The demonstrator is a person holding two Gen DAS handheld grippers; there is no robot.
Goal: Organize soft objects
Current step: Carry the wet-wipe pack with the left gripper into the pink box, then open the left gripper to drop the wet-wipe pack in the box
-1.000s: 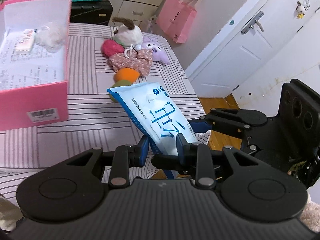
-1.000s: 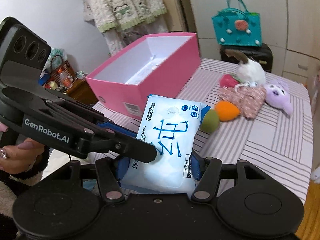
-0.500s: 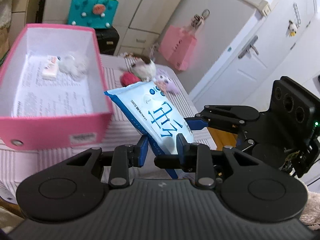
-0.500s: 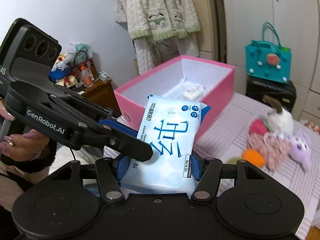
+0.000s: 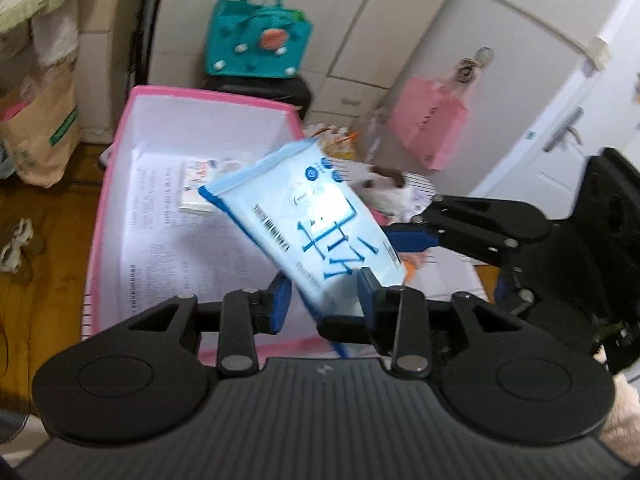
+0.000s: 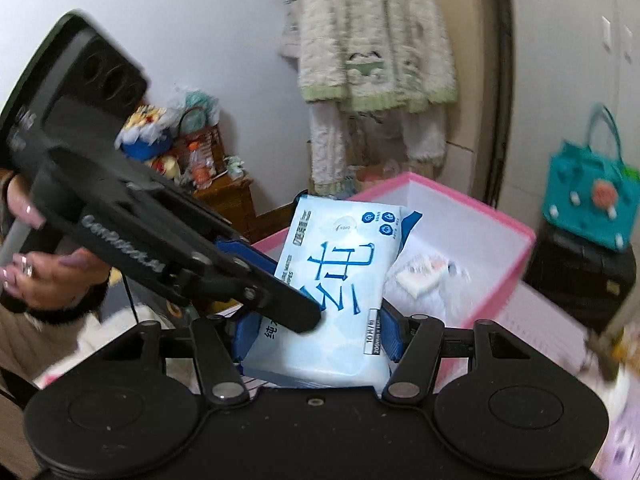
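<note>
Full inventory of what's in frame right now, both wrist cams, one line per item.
wet wipes pack: 1, light blue and white, held over the box by both grippers
storage box: 1, pink outside, white inside, open, below the pack
small white packet: 1, white with print, inside the box
printed paper sheet: 1, white, lining the box floor
plush toy: 1, white and brown, blurred, beyond the box
tote bag: 1, teal, on a black case
gift bag: 1, pink, hanging on the cupboard
fleece robe: 1, cream with green trim, hanging
left gripper: 1, black and blue, shut on the pack
right gripper: 1, black and blue, shut on the pack
hand: 1, holding the left gripper
</note>
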